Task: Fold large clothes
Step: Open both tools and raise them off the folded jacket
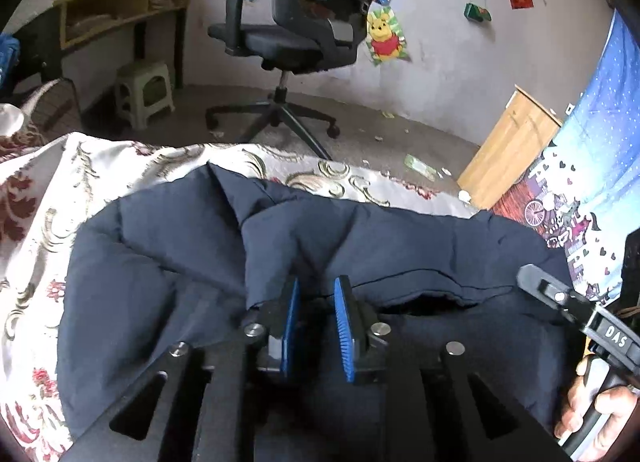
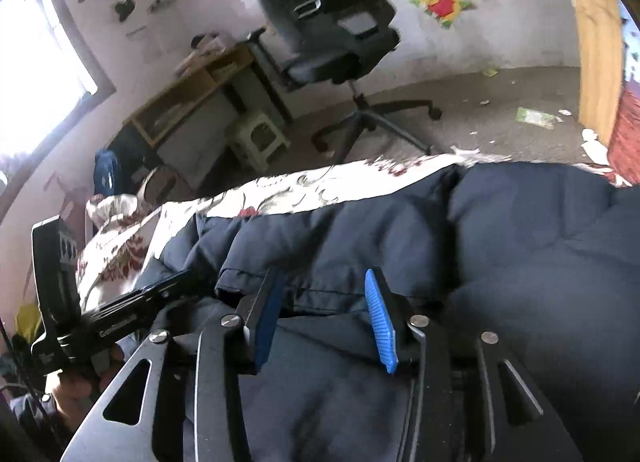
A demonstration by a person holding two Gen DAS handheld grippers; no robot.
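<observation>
- Navy padded jacket (image 1: 280,246) sprawls across the floral bedspread (image 1: 48,190), centre frame.
- Left gripper (image 1: 316,294) and right gripper (image 2: 324,286) both gape, unclenched, at the folded hem.
- Risk: slick, puffy fabric slipping out, undoing the fold.

A bed (image 1: 48,190) carries everything, covered by a cream floral bedspread (image 1: 120,158). A dark navy padded garment (image 1: 180,246) lies rumpled directly on the bedspread, near its far edge.

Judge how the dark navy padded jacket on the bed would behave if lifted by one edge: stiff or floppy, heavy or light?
The navy jacket would probably flop and drape, since it already lies in soft creases. Its puffy quilted panels suggest it is bulky but fairly light. The smooth-looking fabric may slip on the floral bedcover.
</observation>
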